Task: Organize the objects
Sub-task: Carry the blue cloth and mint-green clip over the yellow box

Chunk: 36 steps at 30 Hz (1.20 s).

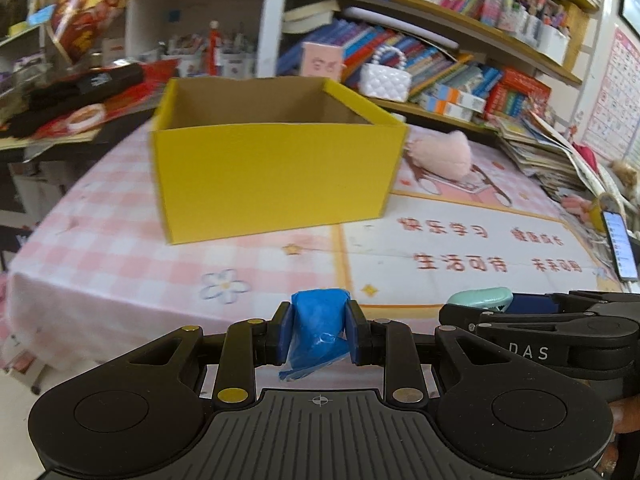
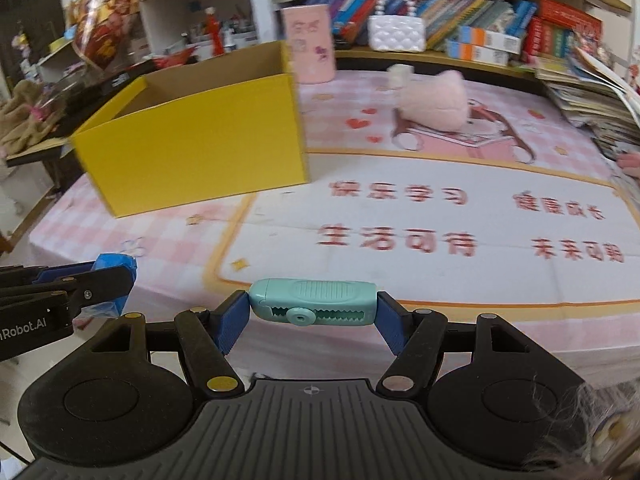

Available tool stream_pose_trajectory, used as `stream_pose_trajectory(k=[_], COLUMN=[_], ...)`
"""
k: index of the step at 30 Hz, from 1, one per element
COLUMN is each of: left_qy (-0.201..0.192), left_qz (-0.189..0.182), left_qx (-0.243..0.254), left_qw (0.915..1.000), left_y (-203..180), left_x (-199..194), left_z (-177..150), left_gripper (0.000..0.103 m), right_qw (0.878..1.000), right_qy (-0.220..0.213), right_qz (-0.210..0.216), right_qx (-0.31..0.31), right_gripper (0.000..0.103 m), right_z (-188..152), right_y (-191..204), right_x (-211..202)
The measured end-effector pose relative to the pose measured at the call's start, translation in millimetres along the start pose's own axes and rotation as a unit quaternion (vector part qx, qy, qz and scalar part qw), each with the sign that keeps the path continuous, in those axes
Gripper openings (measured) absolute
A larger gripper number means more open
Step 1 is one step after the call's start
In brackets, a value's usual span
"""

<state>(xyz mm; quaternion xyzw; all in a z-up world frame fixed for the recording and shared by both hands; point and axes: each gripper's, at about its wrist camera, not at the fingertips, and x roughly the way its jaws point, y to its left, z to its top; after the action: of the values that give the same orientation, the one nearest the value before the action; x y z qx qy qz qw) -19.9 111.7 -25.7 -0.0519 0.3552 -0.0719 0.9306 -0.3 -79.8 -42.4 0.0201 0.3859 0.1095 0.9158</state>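
Note:
An open yellow cardboard box (image 1: 272, 176) stands on the pink checked tablecloth, also in the right wrist view (image 2: 192, 148). My left gripper (image 1: 318, 334) is shut on a blue plastic-wrapped packet (image 1: 318, 328), held near the table's front edge; it shows at the left of the right wrist view (image 2: 114, 276). My right gripper (image 2: 314, 308) is shut on a teal clip-like object (image 2: 314, 300), held crosswise, beside the left gripper (image 1: 482, 298). A pink plush toy (image 2: 436, 100) lies behind and right of the box (image 1: 442, 154).
Bookshelves (image 1: 440, 52) line the back. A white quilted handbag (image 2: 396, 30) and a pink tin (image 2: 308, 42) stand behind the table. Stacked magazines (image 1: 540, 152) and a phone (image 1: 620, 244) sit at the right edge. A cluttered side table (image 1: 68, 104) is left.

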Motion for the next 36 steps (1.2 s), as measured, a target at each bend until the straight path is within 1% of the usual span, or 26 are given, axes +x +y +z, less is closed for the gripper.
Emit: stream_pose_trajectory(k=[4, 10, 16, 20, 23, 27, 32, 34, 36], left_qy=[-0.011, -0.022, -0.025, -0.026, -0.038, -0.072, -0.132, -0.150, -0.159], left_qz=[0.016, 0.027, 0.027, 0.024, 0.027, 0.033, 0.042, 0.045, 0.049], left_qx=[-0.012, -0.027, -0.043, -0.042, -0.033, -0.024, -0.011, -0.007, -0.006], left_qw=[0.9997, 0.9990, 0.9984, 0.9985, 0.9983, 0.9966, 0.9903, 0.9876, 0.9859], left_y=[17.4, 34.3, 41.4, 40.5, 39.1, 40.2, 39.3, 38.0, 37.7], left_x=[-12.7, -23.6, -25.5, -22.8, -24.6, -28.9, -31.0, -28.1, -22.7], left_z=[-2.5, -4.6, -5.5, -3.2, 2.8, 23.5, 64.9, 79.0, 90.5], left_gripper=[0.026, 0.026, 0.026, 0.026, 0.026, 0.026, 0.026, 0.026, 0.026], right_qw=[1.000, 0.998, 0.997, 0.997, 0.997, 0.997, 0.994, 0.992, 0.990], right_qy=[-0.002, -0.007, 0.001, 0.001, -0.009, -0.034, -0.085, -0.102, -0.117], right_qz=[0.020, 0.042, 0.046, 0.042, 0.043, 0.046, 0.052, 0.057, 0.062], right_qx=[-0.020, -0.046, -0.060, -0.066, -0.071, -0.058, -0.042, -0.040, -0.038], right_gripper=[0.065, 0.065, 0.065, 0.065, 0.065, 0.065, 0.065, 0.065, 0.065], right_z=[0.8, 4.5, 7.2, 10.1, 16.5, 39.8, 82.0, 99.1, 115.5], right_y=[23.1, 46.2, 55.1, 56.1, 56.5, 53.6, 48.3, 46.5, 44.8], right_x=[1.1, -0.6, 1.4, 1.8, 1.4, 0.6, -3.5, -2.7, 0.4])
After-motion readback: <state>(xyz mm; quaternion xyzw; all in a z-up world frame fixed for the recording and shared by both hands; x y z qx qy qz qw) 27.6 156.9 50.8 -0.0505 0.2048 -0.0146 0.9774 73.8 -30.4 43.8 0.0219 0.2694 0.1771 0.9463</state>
